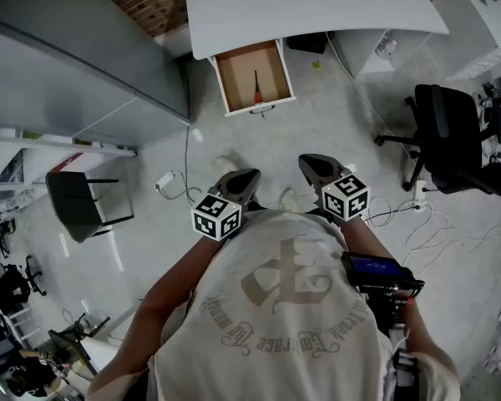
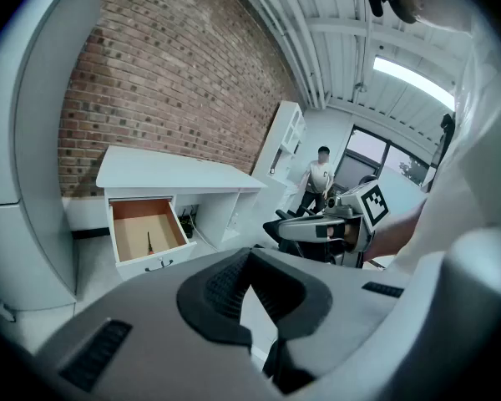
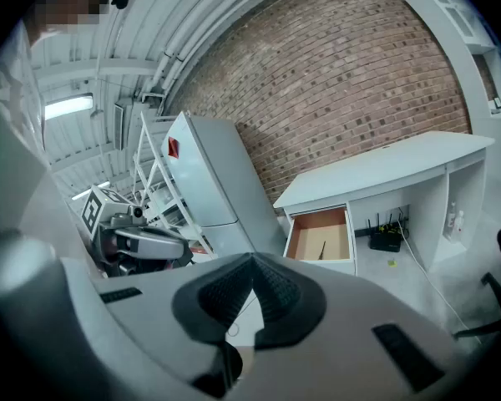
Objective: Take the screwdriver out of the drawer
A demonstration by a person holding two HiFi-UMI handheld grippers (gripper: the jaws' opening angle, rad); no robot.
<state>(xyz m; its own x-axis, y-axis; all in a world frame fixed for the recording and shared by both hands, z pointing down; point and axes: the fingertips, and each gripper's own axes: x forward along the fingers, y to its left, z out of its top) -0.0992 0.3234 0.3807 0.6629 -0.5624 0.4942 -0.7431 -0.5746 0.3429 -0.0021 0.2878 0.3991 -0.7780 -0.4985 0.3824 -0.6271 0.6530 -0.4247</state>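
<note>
A white desk stands far ahead with its drawer pulled open. In the drawer lies a thin screwdriver with a red handle, alone on the brown bottom. My left gripper and right gripper are held side by side close to the person's chest, well short of the desk. Both are shut with nothing between the jaws. The left gripper view shows the drawer and screwdriver small in the distance; the right gripper view also shows the drawer and screwdriver.
A tall grey cabinet stands left of the desk. A black office chair is at the right and a dark chair at the left. Cables trail over the floor. A person stands far off.
</note>
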